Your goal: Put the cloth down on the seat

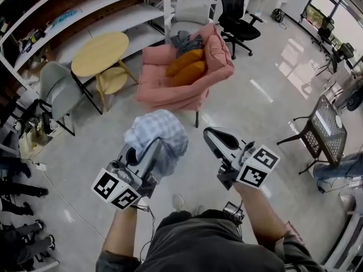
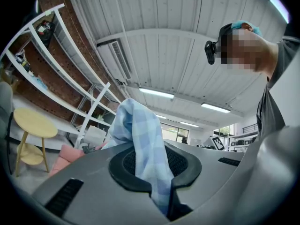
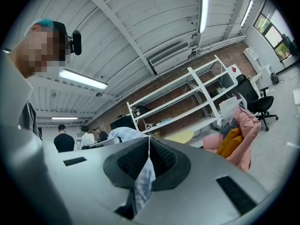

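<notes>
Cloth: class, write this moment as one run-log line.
cloth: bunched, aloft; left gripper: shut on cloth; right gripper: shut on checked fabric strip; armchair: ahead

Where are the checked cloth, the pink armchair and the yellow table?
checked cloth (image 1: pixel 159 130), head view, its bunched top
pink armchair (image 1: pixel 219 61), head view, its pink upholstery
yellow table (image 1: pixel 100 53), head view, its round top

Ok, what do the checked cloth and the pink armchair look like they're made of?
The cloth looks like thin woven fabric, maybe cotton. It has a matte, pale blue-and-white check and bunches into soft folds. The armchair seems upholstered in soft matte pink fabric, since its surface is puffy and wrinkled. Its legs look dark, but they are too small to judge.
</notes>
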Tool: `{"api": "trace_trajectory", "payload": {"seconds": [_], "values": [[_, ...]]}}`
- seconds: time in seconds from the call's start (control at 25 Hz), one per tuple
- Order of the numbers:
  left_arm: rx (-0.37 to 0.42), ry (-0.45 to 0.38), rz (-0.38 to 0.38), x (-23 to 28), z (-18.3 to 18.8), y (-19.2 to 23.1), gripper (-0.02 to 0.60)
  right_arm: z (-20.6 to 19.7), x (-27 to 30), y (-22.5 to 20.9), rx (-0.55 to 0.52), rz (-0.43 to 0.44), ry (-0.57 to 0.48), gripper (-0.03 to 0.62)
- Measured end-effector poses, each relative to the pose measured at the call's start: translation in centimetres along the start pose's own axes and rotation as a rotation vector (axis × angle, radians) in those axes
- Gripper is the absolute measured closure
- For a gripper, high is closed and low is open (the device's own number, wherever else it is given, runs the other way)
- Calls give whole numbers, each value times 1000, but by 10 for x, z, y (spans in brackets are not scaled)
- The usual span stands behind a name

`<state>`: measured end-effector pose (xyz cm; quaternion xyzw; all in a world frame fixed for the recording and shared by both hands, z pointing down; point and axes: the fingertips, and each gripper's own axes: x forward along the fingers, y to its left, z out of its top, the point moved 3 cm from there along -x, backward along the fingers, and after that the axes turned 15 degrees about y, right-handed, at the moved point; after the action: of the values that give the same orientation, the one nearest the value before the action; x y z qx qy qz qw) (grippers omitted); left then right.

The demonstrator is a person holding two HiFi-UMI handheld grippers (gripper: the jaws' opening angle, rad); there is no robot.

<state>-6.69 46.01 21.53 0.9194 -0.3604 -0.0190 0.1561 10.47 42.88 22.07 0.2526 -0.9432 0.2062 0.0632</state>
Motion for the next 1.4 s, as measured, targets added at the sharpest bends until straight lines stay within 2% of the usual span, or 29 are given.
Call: {"api": "trace_trajectory", "payload": {"seconds": [0.4, 0.72, 1.0, 1.4], "values": [[-6, 15, -22, 8, 20, 65, 529, 24, 58, -25, 19, -16, -10, 577], [-16, 20, -18, 37, 29, 111, 529, 40, 93, -67, 30, -13, -13, 579], [-28, 32, 14, 87, 40, 162, 529, 62, 129, -133, 48, 15, -5, 577], [-36, 40, 70, 199, 78, 250, 529, 120, 172, -262, 62, 57, 19, 577]]}}
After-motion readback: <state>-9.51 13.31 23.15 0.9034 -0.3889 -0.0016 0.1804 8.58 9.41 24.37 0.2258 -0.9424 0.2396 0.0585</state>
